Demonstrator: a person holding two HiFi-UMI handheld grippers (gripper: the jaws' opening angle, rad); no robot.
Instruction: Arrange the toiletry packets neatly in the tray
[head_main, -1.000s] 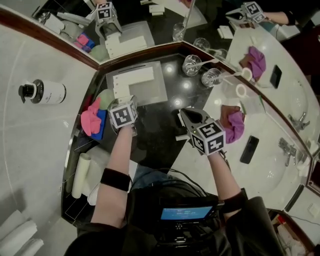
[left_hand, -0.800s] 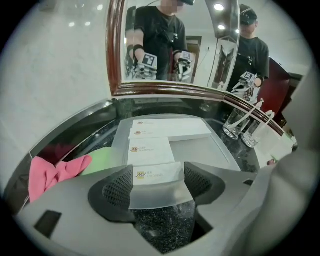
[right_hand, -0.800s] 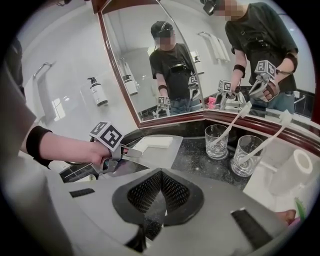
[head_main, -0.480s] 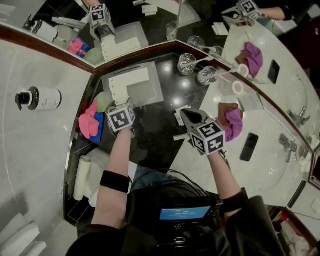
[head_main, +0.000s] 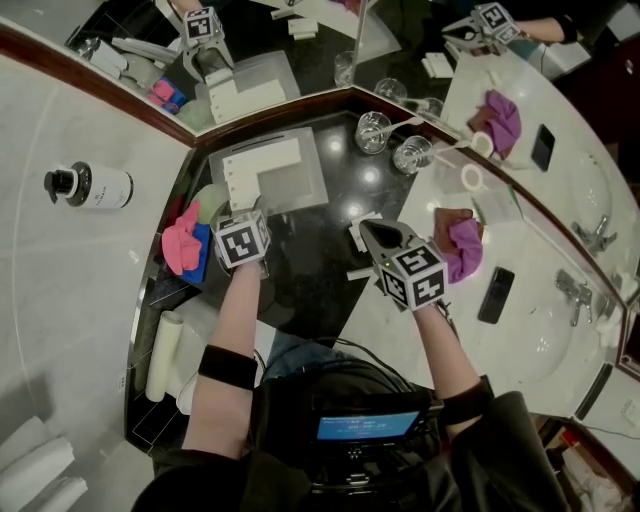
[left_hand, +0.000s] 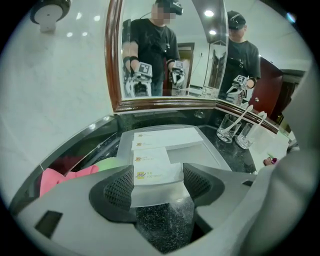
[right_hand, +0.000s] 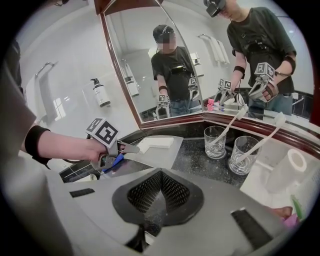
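A frosted tray (head_main: 300, 185) (left_hand: 200, 157) lies on the black counter and holds white toiletry packets (left_hand: 165, 139) along its back and left side. My left gripper (head_main: 243, 214) (left_hand: 156, 180) is at the tray's near left corner. Its jaws have just been closing, and both pads now touch the sides of the nearest white packet (left_hand: 156, 172), so it is shut on that packet. My right gripper (head_main: 368, 230) (right_hand: 159, 192) hovers over the counter right of the tray, shut and empty. Two loose white packets (head_main: 356, 240) lie by its tip.
Two glasses with toothbrushes (head_main: 372, 130) (right_hand: 216, 141) stand behind the tray by the mirror corner. A pink cloth (head_main: 180, 242) lies left of the tray and a purple cloth (head_main: 462, 250) and a phone (head_main: 497, 296) to the right. A pump bottle (head_main: 88, 186) stands far left.
The left gripper has shifted only a little at the tray's near left corner. The right gripper has kept still.
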